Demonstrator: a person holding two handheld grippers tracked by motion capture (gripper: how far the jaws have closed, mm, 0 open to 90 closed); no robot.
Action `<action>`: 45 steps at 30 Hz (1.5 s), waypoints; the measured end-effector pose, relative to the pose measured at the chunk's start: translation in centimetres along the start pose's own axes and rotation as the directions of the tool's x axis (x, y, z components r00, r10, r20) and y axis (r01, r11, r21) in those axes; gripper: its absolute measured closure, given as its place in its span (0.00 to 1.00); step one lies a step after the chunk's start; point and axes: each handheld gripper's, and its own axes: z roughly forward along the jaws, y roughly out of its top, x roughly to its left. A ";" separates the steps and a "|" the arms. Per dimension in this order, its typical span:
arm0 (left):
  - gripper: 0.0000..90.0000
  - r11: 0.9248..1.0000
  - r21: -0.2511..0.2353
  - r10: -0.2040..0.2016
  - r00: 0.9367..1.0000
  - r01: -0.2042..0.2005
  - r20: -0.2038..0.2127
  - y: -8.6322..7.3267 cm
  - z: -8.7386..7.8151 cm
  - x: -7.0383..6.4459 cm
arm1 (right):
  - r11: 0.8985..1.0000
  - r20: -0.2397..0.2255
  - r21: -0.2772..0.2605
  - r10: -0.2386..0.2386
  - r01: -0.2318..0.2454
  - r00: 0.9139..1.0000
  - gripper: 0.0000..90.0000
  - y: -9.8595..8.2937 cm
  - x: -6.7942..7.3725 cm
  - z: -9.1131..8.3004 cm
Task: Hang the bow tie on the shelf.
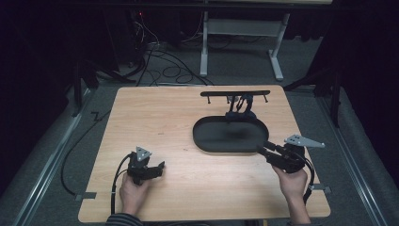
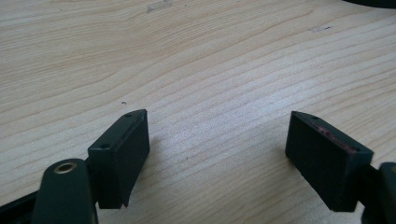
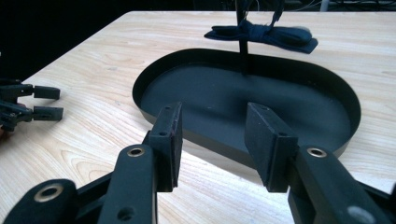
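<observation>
A black oval tray lies on the wooden table, right of centre. Behind it stands a low black rack with a dark blue cloth bundle under its bar; the same cloth bundle lies past the tray's far rim. My right gripper is open, and its jaws reach the tray's near right rim; the right gripper has nothing between its jaws. My left gripper rests at the front left, with the left gripper wide open over bare wood.
A hand holds each gripper from the table's front edge. Cables trail off the left gripper to the floor. A white table frame and loose cables sit beyond the far edge. Dark stands flank the table.
</observation>
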 end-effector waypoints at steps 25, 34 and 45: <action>0.25 1.000 0.000 0.000 1.000 0.000 0.000 0.0 0.0 0.0 | 0.998 -0.049 0.031 0.048 -0.047 0.998 0.67 -2.7 0.5 2.0; 0.25 1.000 0.000 0.000 1.000 0.000 0.000 0.0 0.0 0.0 | 0.996 -0.061 0.060 0.072 -0.068 0.996 0.67 -4.1 0.6 3.1; 0.25 1.000 0.000 0.000 1.000 0.000 0.000 0.0 0.0 0.0 | 0.992 -0.065 0.098 0.085 -0.078 0.994 0.67 -5.0 0.7 4.1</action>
